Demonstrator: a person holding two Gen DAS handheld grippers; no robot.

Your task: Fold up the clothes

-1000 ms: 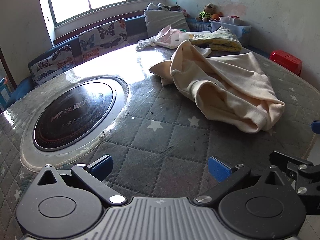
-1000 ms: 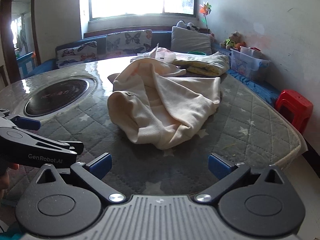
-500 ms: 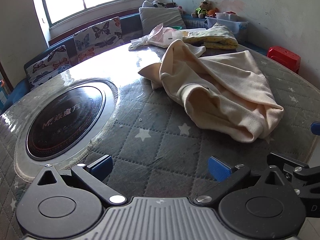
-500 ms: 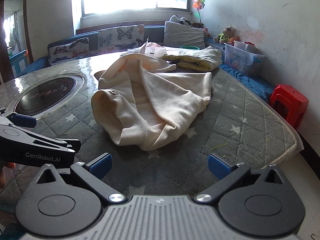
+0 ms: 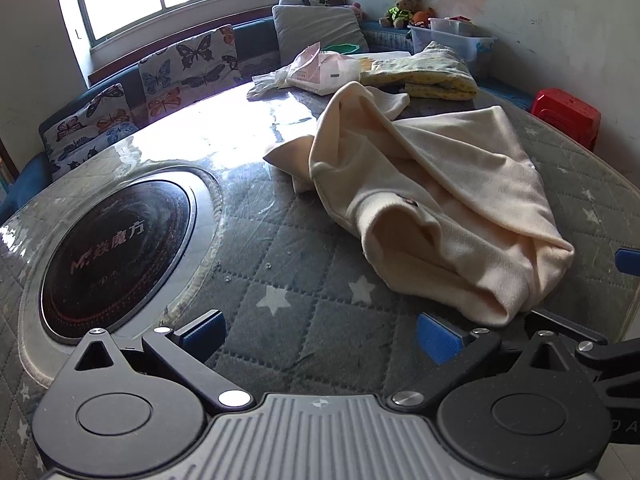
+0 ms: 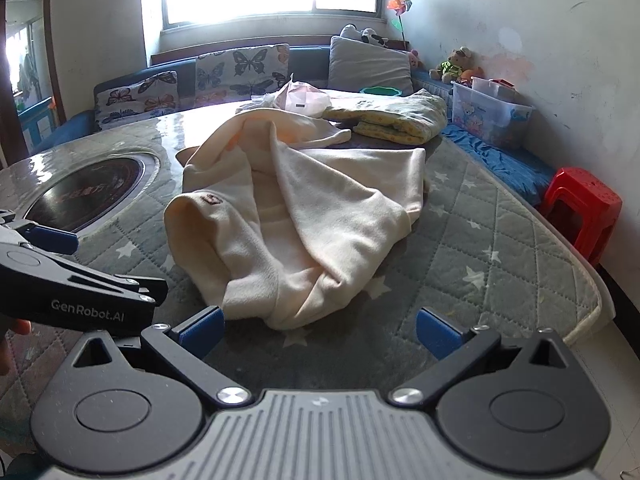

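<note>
Both grippers have closed in on the cream garment (image 6: 296,216) over the last second, and it now fills far more of each wrist view than it did. The left gripper (image 5: 320,330) hangs low over the quilted star-print table cover (image 5: 280,280), its blue pads spread wide with nothing between them. The right gripper (image 6: 320,326) is just as wide and just as empty, and the garment's near bunched edge sits just ahead of its left pad. From the right wrist the left gripper's black body shows at the left edge, so the two tools are side by side on the near rim of the table.

My read: this is the approach, not the grab. No cloth is pinched and no fold is begun, so the job is at its very start for this piece.

The garment lies crumpled on the right half of the table, right of the round induction hob (image 5: 116,256) set into the top. In the left view its long axis runs from the far peak near the folded yellow blanket (image 5: 424,76) down and right toward the near table edge. A rolled opening with a small dark mark, perhaps a cuff or hem, faces the grippers. Which end is neck and which is hem I cannot tell; it is too rumpled. It will likely need spreading flat before any fold
</note>
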